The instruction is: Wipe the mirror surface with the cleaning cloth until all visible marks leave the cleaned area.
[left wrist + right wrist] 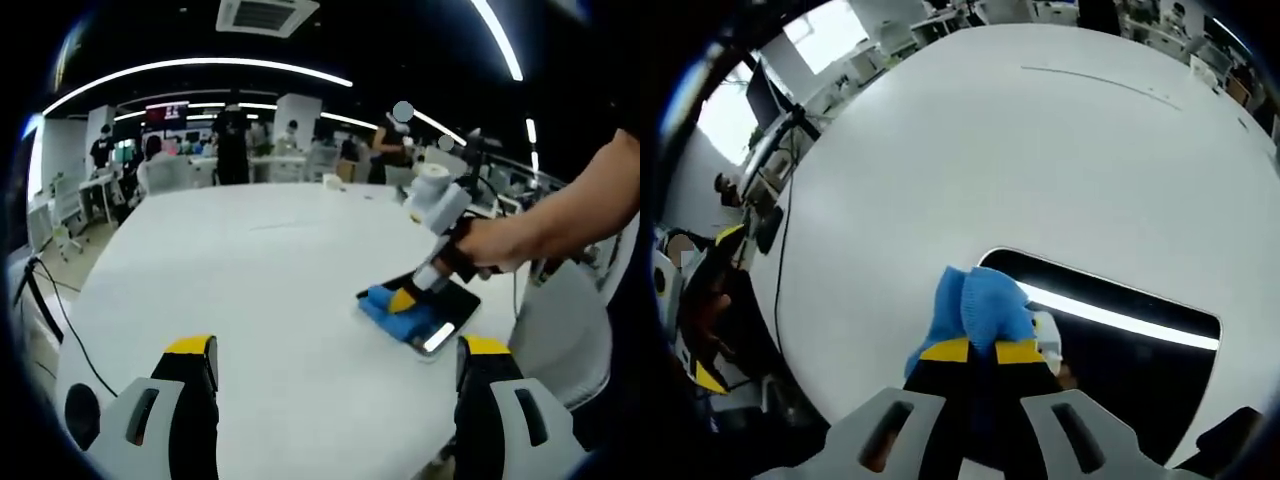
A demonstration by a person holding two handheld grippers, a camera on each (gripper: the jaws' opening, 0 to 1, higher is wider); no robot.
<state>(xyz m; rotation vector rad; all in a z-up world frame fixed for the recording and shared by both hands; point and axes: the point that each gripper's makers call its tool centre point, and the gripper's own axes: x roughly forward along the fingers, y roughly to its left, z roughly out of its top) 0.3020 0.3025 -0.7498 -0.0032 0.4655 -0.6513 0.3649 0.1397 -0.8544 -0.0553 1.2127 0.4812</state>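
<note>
A dark rectangular mirror (1120,340) lies flat on the white round table (1040,150); it reflects a bright ceiling light. My right gripper (980,352) is shut on a blue cleaning cloth (980,305), pressing it on the mirror's near-left end. In the left gripper view the mirror (455,305) sits at the table's right edge with the blue cloth (400,310) on it, under the right gripper (405,298) held by a person's hand (500,245). My left gripper (335,365) hovers open over the table with nothing between its yellow-tipped fingers.
The table (250,270) stretches wide to the left and back. A white chair (565,335) stands at the table's right edge. Cables (45,300) hang off the left side. Several people and desks stand in the office behind.
</note>
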